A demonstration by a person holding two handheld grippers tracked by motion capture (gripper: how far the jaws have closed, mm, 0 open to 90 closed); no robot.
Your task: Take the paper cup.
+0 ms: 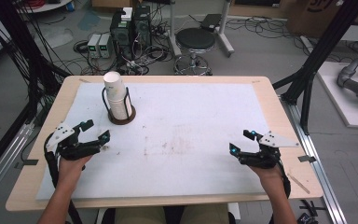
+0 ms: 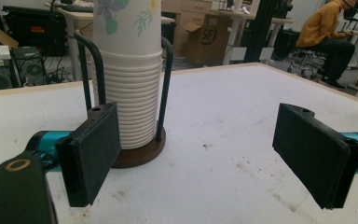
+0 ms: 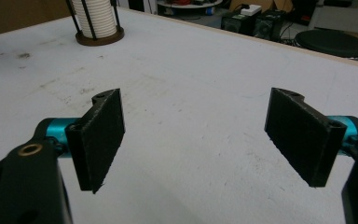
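A tall stack of white paper cups (image 1: 115, 97) stands in a dark wire holder with a round brown base (image 1: 121, 117) at the table's back left. In the left gripper view the cup stack (image 2: 129, 84) rises close ahead, its top cup printed with flowers. My left gripper (image 1: 96, 130) hovers just left and nearer than the holder, jaws wide open, nothing between them (image 2: 205, 154). My right gripper (image 1: 242, 142) sits at the front right, open and empty (image 3: 196, 140); the cup stack (image 3: 95, 18) appears far off at the upper left.
A white stained mat (image 1: 182, 135) covers the wooden table (image 1: 279, 112). Behind the table are a black stool (image 1: 195, 42), computer boxes and cables on the floor. Black frame posts stand at both sides. A seated person in a yellow top (image 2: 324, 28) is far off.
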